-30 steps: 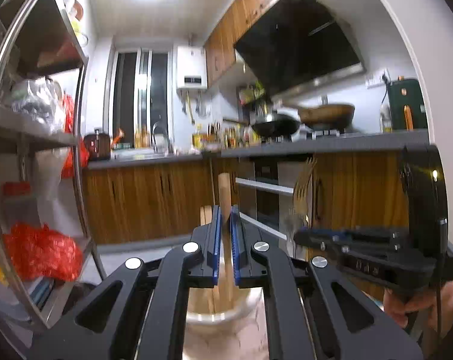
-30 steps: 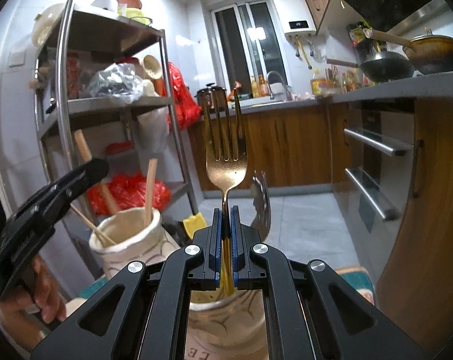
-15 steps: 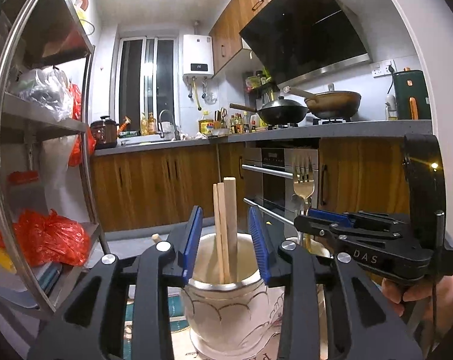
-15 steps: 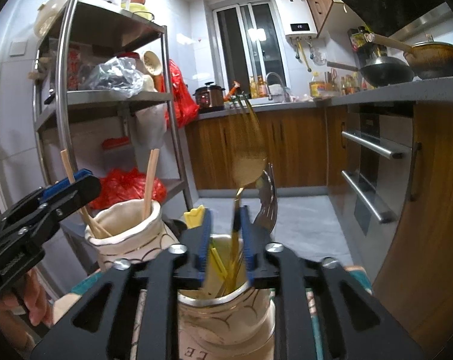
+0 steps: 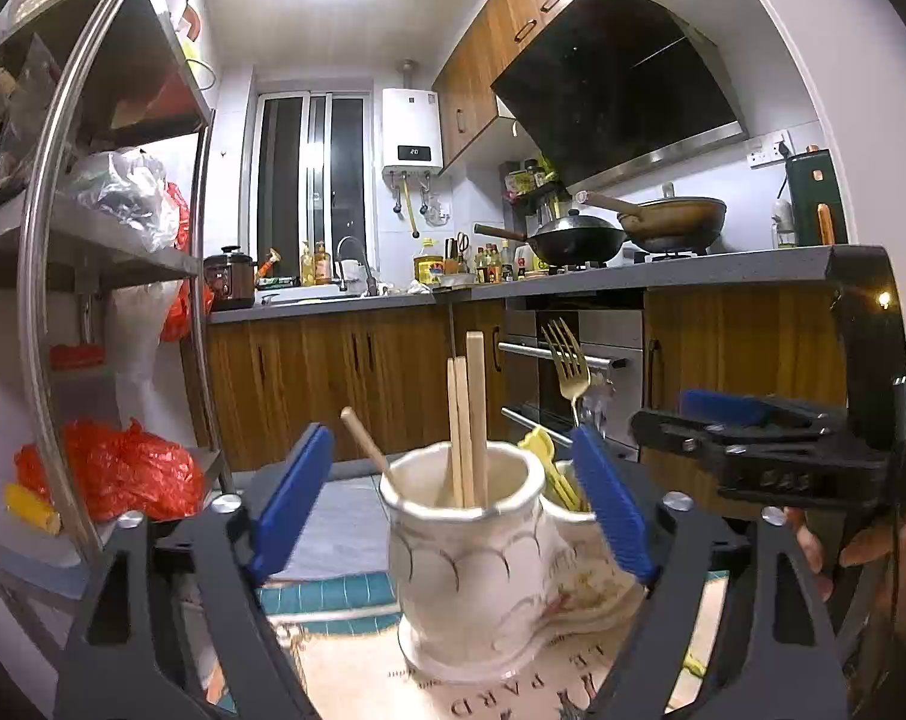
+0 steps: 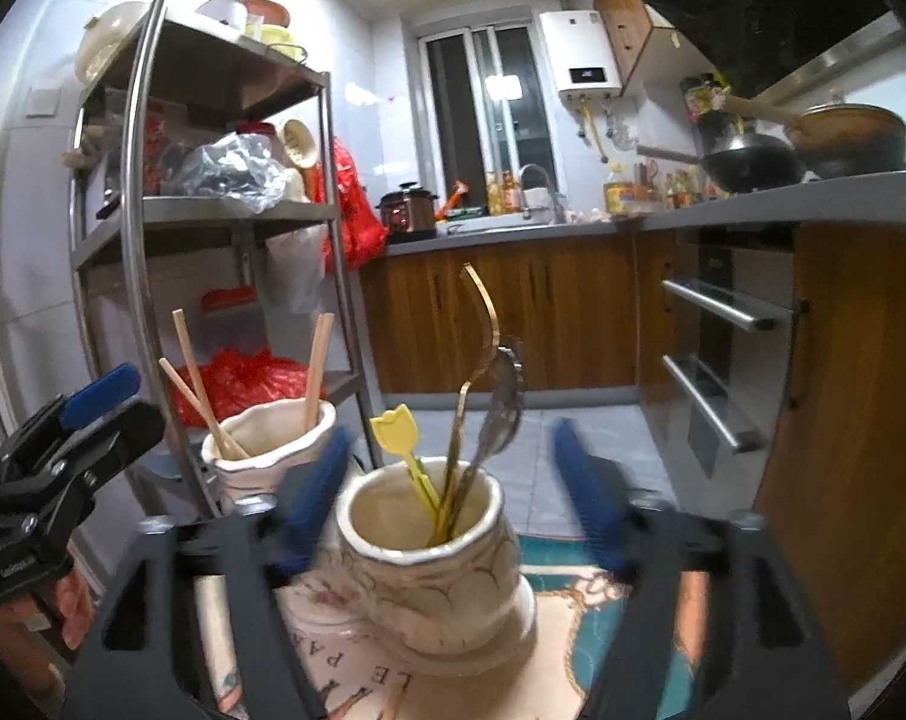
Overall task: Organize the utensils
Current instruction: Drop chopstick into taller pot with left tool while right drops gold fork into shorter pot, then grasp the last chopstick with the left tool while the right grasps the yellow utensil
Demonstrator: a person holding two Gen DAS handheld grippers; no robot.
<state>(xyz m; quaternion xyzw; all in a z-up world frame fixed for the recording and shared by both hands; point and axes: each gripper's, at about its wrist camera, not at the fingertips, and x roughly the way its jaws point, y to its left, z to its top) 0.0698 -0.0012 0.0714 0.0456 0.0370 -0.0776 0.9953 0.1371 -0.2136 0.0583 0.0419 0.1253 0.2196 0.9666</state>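
Black skeletal left tool (image 5: 453,498) with blue pads (image 5: 291,498) and silver screws.

The water heater (image 5: 411,131) on the far wall shows "20" on its small dark display. The printed mat (image 5: 513,699) under the ceramic jars carries upside-down capitals, partly hidden, reading roughly "LE PARD"; the rest is illegible.

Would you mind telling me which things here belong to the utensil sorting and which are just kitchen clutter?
Part of the job:
- chopsticks
- chopstick pot
- gold fork
- spoon
- yellow pick
- cutlery pot

Just lying about:
- wok
- red bag
- rice cooker
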